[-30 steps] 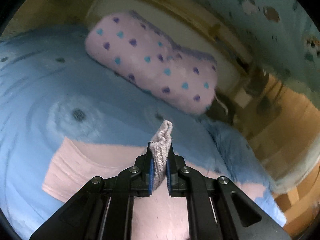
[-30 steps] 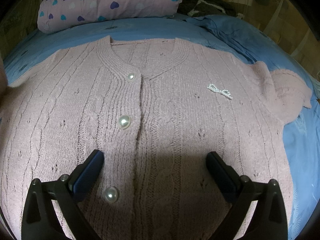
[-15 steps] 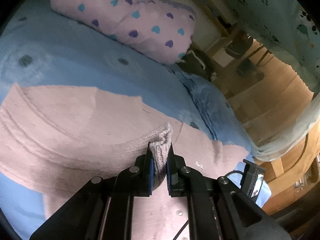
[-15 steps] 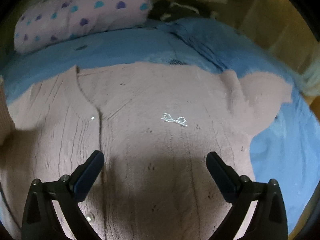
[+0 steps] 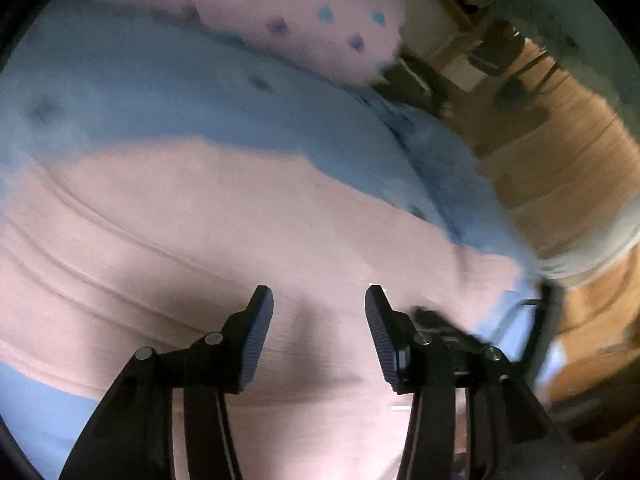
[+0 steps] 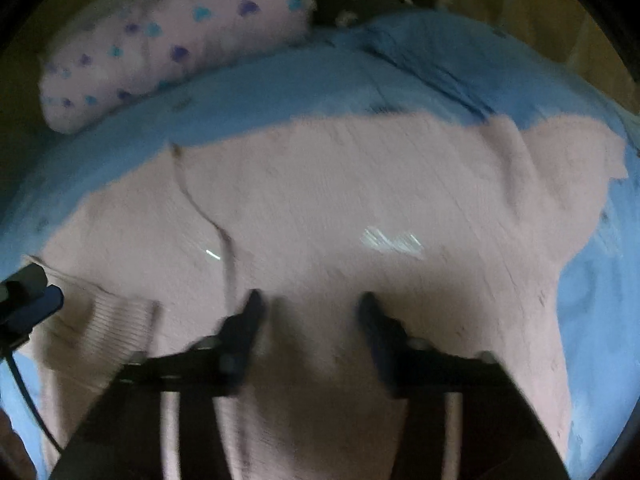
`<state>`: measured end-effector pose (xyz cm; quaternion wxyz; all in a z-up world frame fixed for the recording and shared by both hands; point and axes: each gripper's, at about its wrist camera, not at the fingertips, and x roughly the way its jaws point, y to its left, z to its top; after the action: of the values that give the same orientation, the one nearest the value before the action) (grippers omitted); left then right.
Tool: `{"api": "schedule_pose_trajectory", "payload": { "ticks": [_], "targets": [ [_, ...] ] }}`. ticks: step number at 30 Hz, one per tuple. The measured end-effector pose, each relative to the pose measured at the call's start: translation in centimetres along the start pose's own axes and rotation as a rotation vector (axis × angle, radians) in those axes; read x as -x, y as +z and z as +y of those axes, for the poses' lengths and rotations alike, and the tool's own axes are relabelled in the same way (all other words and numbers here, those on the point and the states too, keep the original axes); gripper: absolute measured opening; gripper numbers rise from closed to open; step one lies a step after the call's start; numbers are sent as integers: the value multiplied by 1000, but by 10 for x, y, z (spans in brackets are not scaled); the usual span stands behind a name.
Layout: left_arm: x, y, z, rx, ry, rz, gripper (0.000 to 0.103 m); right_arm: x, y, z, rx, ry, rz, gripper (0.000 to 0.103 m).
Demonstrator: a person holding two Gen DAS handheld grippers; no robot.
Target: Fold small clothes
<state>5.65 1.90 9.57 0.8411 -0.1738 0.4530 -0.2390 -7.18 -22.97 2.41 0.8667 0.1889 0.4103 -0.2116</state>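
Observation:
A pink knitted cardigan [image 5: 200, 220] lies spread on a blue bedsheet [image 5: 160, 92]. My left gripper [image 5: 319, 300] hovers over it, jaws opening, with nothing between them. In the right wrist view the cardigan [image 6: 360, 184] shows its button placket and a pearl bow [image 6: 392, 240], both blurred. The ribbed sleeve cuff [image 6: 116, 320] lies folded onto the cardigan's left side, next to the left gripper's tip at the frame edge. My right gripper [image 6: 308, 304] is just above the cardigan's front, jaws closing, and no fabric shows between them.
A pink pillow [image 6: 168, 40] with blue and purple hearts lies at the head of the bed. Dark clothing [image 6: 360, 0] sits beside it. Rumpled blue bedding [image 6: 440, 52] lies at the far right, and wooden floor [image 5: 560, 140] shows beyond the bed's edge.
My left gripper came down over the cardigan and let go of the sleeve cuff, which now lies on it. The right gripper's jaws have narrowed from wide open, and its view shifted.

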Motion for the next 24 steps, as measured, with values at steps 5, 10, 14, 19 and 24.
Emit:
{"api": "schedule_pose_trajectory", "payload": {
  "ticks": [5, 10, 14, 19, 24],
  "targets": [
    [61, 20, 50, -13, 409, -172, 27, -18, 12, 38, 16, 264, 122, 41],
    [62, 40, 133, 241, 371, -118, 28, -45, -5, 78, 131, 133, 199, 55],
    [60, 39, 168, 387, 293, -75, 27, -43, 0, 84, 166, 189, 209, 8],
    [50, 37, 149, 365, 202, -29, 27, -27, 25, 65, 123, 290, 211, 7],
    [36, 40, 116, 224, 247, 1, 28, 4, 37, 50, 128, 293, 131, 7]
  ]
}}
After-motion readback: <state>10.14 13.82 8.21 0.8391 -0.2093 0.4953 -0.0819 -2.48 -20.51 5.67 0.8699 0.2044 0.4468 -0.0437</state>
